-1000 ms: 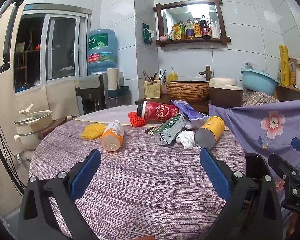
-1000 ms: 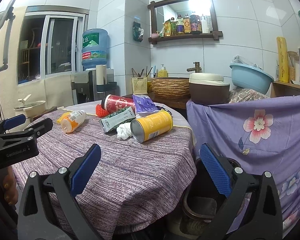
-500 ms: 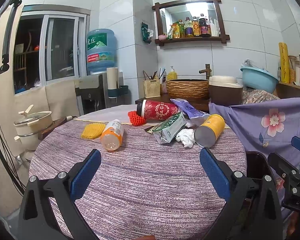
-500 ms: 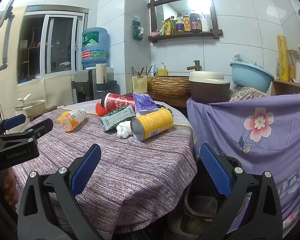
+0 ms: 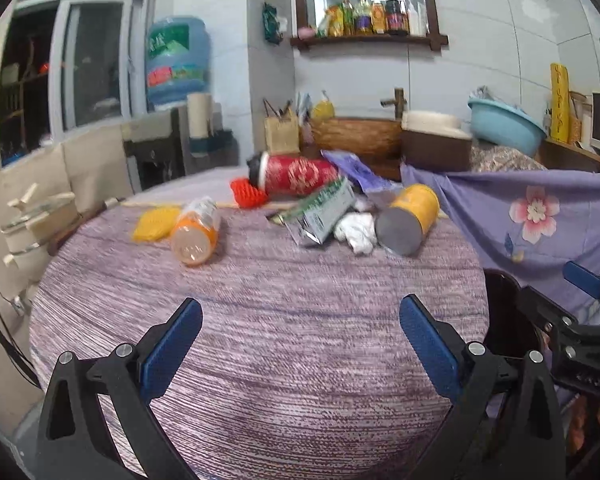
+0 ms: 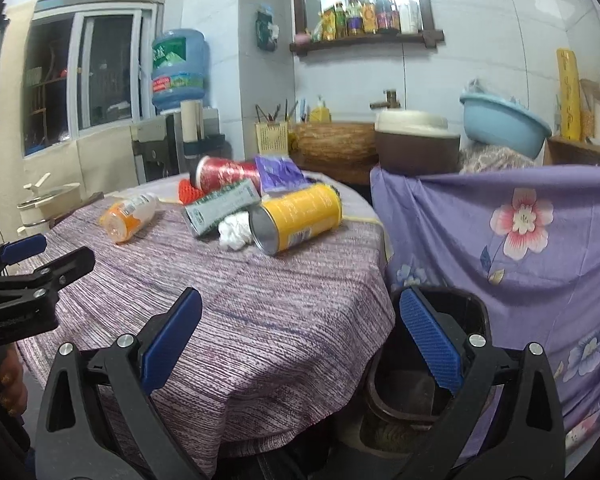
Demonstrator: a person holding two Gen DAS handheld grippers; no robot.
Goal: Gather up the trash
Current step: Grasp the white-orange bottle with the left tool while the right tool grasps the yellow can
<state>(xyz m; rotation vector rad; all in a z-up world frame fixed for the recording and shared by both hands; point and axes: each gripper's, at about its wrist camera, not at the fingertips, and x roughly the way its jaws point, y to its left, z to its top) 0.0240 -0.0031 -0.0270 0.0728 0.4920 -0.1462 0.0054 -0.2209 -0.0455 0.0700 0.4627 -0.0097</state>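
We list one dark bin [image 6: 432, 364] on the floor beside the table [image 6: 260, 304] edge, contents unclear. Trash lies bunched at the table's far side: one yellow can [image 6: 296, 218] on its side, open end toward us; one red cup [image 5: 296, 174]; one orange bottle [image 5: 196, 230]; one green pack [image 5: 324, 212]; one white wad [image 5: 356, 232]; one purple wrapper [image 6: 278, 172]; two mesh pieces, red and yellow. The near half of the cloth lies bare. Our left gripper [image 5: 300, 332] and right gripper [image 6: 300, 332] are both spread wide, grasping nothing.
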